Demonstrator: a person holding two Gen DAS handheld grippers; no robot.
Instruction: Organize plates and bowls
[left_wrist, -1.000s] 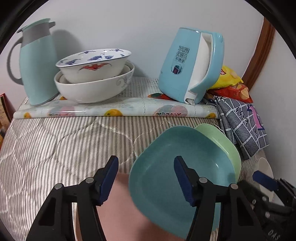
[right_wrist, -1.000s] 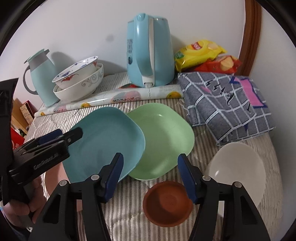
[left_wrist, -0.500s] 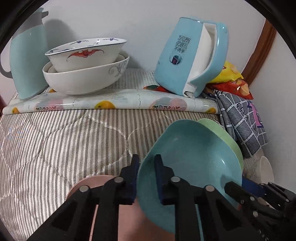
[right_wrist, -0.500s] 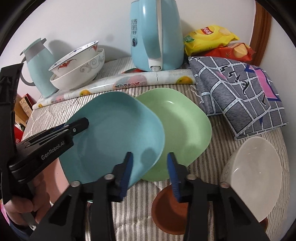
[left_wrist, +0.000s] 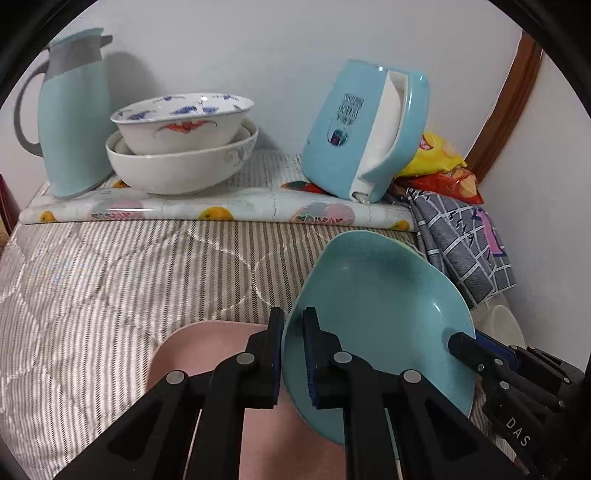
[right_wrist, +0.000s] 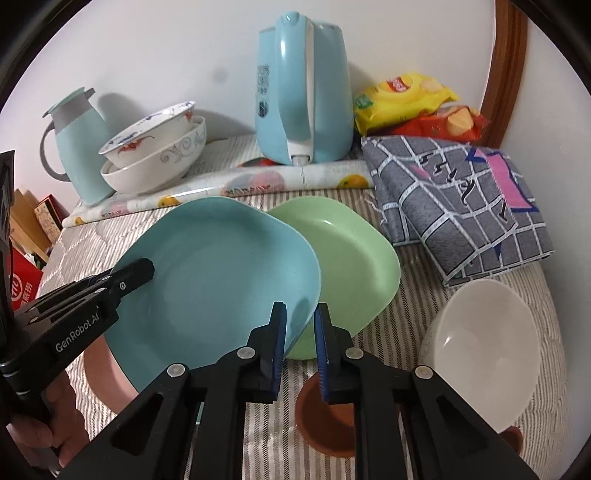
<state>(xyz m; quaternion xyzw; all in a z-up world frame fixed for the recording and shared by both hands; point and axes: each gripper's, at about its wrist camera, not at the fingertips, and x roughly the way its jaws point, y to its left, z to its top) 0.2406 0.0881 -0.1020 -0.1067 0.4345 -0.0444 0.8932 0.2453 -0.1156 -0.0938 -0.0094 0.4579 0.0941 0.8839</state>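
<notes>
The blue plate (right_wrist: 218, 284) is tilted, its rim clamped between the left gripper (left_wrist: 293, 354) jaws and also between the narrowed right gripper (right_wrist: 299, 343) jaws. Only the right wrist view shows the green plate (right_wrist: 354, 266) beyond it, plus a brown dish (right_wrist: 321, 421) and white bowl (right_wrist: 484, 354) right of those jaws. The pink plate (left_wrist: 207, 347) beneath is mostly hidden. Two stacked bowls (left_wrist: 181, 147) sit far ahead.

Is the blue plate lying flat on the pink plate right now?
No, the blue plate is tilted up off the pink plate, its rim clamped in the left gripper.
</notes>
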